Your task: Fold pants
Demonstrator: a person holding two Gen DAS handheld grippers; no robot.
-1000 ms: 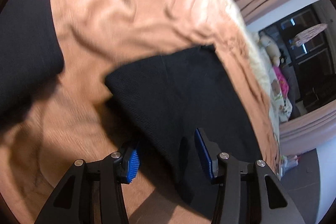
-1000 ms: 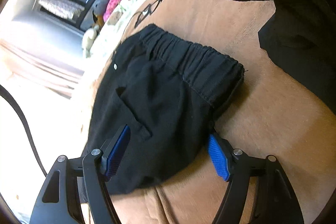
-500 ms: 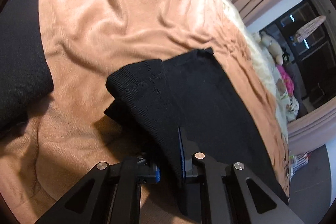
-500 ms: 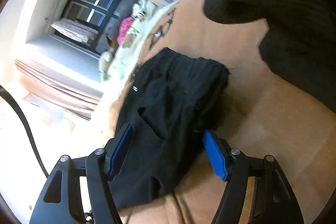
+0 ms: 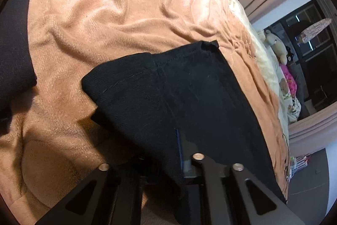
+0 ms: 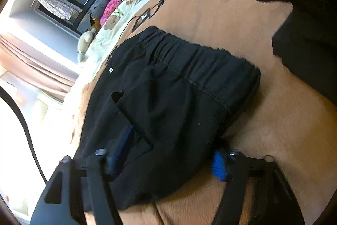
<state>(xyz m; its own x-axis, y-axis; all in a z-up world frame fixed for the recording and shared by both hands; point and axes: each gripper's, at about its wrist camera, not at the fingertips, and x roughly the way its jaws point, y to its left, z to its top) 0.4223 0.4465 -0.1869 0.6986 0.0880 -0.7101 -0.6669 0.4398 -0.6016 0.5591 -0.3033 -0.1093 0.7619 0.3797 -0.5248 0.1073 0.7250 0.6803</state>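
Black pants (image 5: pixel 189 98) lie on a peach-brown blanket (image 5: pixel 126 3). In the left wrist view I see the leg hems, one edge folded over. My left gripper (image 5: pixel 168 153) is shut on the pants' fabric; cloth covers its left finger. In the right wrist view the elastic waistband (image 6: pixel 200 64) and a pocket of the pants (image 6: pixel 168 109) show. My right gripper (image 6: pixel 170 153) straddles the waist end, its blue pads (image 6: pixel 219 163) pressed in at both sides of the bunched fabric.
A black garment (image 5: pixel 14 45) lies at the left of the blanket, and it also shows in the right wrist view (image 6: pixel 305 24). Stuffed toys and a pale quilt (image 6: pixel 109 20) lie at the bed's far side. A dark window and curtains stand beyond.
My left gripper closed on the pant leg edge. My right gripper's fingers narrowed around the waist end and the pants bunched between them.
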